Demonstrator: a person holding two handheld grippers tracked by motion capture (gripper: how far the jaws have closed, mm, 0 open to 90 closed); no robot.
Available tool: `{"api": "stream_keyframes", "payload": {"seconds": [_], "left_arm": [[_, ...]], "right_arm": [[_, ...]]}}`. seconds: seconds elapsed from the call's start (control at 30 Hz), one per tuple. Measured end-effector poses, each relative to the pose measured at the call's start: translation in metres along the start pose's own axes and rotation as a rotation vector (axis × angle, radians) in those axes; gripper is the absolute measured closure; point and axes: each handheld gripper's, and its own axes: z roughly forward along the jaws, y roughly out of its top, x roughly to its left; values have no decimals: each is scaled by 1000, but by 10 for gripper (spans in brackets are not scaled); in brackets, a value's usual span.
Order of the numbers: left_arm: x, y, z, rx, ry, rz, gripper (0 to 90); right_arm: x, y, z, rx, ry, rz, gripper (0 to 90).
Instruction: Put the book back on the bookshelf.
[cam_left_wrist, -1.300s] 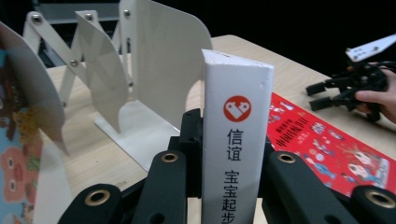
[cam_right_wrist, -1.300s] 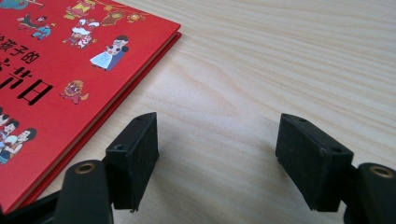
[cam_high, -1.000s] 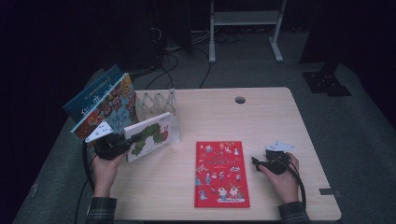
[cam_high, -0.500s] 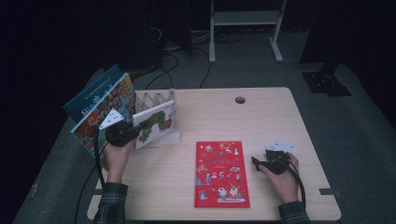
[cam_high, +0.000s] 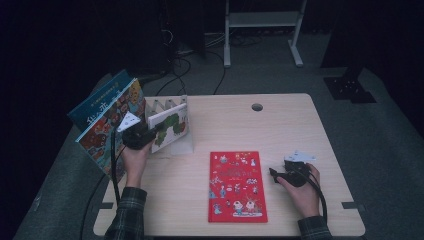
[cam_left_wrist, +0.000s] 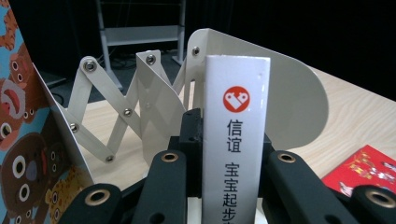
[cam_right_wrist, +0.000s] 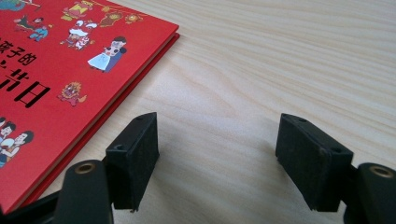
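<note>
The left gripper (cam_high: 150, 136) is clamping a white book (cam_high: 170, 126) at the rack (cam_high: 176, 145) near the table's left edge, not yet slotted, while the right gripper (cam_high: 278, 175) is resting with jaws apart beside the red book (cam_high: 237, 186) waiting flat.

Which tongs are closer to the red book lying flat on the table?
The right tongs. They rest on the table just beside the red book, open and not touching it. The left tongs are farther off by the rack, clamping a white book.

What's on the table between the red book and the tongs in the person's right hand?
Nothing: in the high view, bare wood separates the red book from the right tongs. The right gripper view shows the same bare table.
</note>
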Motion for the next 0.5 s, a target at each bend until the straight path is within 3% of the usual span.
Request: {"api": "stream_keyframes", "payload": {"seconds": [0.2,0.33,0.5], "left_arm": [[-1,-3,3,-7,9,-3,750],[-4,-7,7,35,24,29,750],[-5,-13,6,30,21,17,748]], "right_arm": [[0,0,0,0,0,-1,287],[0,0,0,0,0,-1,287],[0,0,0,0,0,-1,287]]}}
